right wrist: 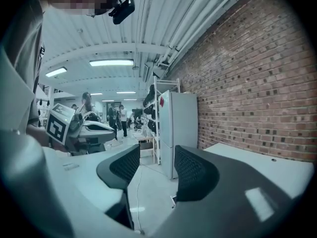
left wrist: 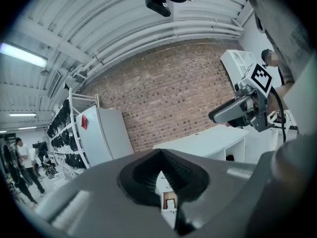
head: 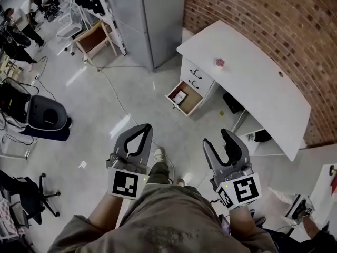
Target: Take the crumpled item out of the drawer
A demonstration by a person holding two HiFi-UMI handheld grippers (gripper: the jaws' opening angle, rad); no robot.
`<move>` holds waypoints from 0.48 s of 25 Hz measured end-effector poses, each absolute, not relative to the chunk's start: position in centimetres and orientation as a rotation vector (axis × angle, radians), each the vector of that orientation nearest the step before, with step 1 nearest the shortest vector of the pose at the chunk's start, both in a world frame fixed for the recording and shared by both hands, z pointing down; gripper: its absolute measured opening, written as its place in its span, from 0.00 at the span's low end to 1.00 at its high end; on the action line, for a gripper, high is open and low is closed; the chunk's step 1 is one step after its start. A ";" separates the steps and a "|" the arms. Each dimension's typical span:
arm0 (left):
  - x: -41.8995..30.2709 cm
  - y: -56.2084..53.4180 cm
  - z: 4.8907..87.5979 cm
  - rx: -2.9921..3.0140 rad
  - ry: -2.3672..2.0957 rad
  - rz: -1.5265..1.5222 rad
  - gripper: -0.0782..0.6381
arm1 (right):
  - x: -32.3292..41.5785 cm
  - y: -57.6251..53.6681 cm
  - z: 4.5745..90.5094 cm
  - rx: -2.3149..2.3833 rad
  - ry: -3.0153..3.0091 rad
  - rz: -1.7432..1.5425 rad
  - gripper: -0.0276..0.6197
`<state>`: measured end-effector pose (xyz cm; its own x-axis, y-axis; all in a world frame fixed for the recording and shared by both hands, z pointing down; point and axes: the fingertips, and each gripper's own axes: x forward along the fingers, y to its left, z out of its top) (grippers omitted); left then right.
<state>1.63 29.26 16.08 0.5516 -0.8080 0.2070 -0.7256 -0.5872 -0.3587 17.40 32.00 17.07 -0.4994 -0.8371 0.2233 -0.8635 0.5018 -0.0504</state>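
The white desk (head: 253, 78) stands against the brick wall, and its lowest drawer (head: 185, 98) is pulled open over the floor. Something pale lies inside the drawer (left wrist: 170, 201); its shape is too small to tell. A small pink crumpled thing (head: 219, 62) rests on the desktop. Both grippers hang well short of the desk, over the person's lap. My left gripper (head: 144, 127) has its tips touching and holds nothing (left wrist: 159, 153). My right gripper (head: 217, 138) stands open and empty (right wrist: 156, 165). Each gripper shows in the other's view: the right gripper (left wrist: 237, 110), the left gripper (right wrist: 91, 128).
A tall grey cabinet (head: 152, 20) stands left of the desk, with racks of dark goods (head: 89, 1) beyond. A cable (head: 118, 101) trails across the floor toward the person's feet. A black office chair (head: 46, 115) sits at the left. People stand at the far left.
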 end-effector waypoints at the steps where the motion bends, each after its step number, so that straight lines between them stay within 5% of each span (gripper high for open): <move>1: 1.1 28.0 16.1 -2.571 1.284 -0.510 0.11 | 16.9 30.8 17.2 1.473 -2.563 0.238 0.40; 12: -5.3 15.5 17.1 -2.634 1.218 -0.536 0.11 | 11.3 18.5 18.1 1.540 -2.483 0.270 0.40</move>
